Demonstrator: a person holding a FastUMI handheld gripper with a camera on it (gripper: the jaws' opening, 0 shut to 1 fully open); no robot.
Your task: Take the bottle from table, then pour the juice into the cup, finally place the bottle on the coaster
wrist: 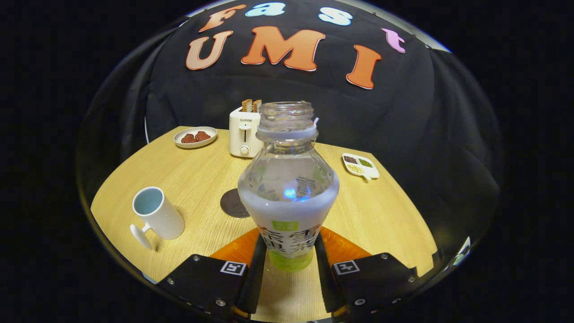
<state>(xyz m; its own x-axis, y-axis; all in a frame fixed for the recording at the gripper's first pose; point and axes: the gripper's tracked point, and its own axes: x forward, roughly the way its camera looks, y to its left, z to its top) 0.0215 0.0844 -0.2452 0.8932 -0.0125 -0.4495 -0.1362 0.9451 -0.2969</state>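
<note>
We see the gripper point(289, 251) at the bottom centre of the frame, its jaws closed against both sides of an uncapped, clear plastic bottle point(288, 188) holding milky white juice, which stands upright on the round, light wooden tabletop point(385, 215). At lower left stands a white handled cup point(158, 218). A dark round coaster point(232, 204) lies just behind the bottle.

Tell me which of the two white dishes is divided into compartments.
The small white sectioned dish beside the bottle's right; the round white plate left of the toaster is undivided.
</note>
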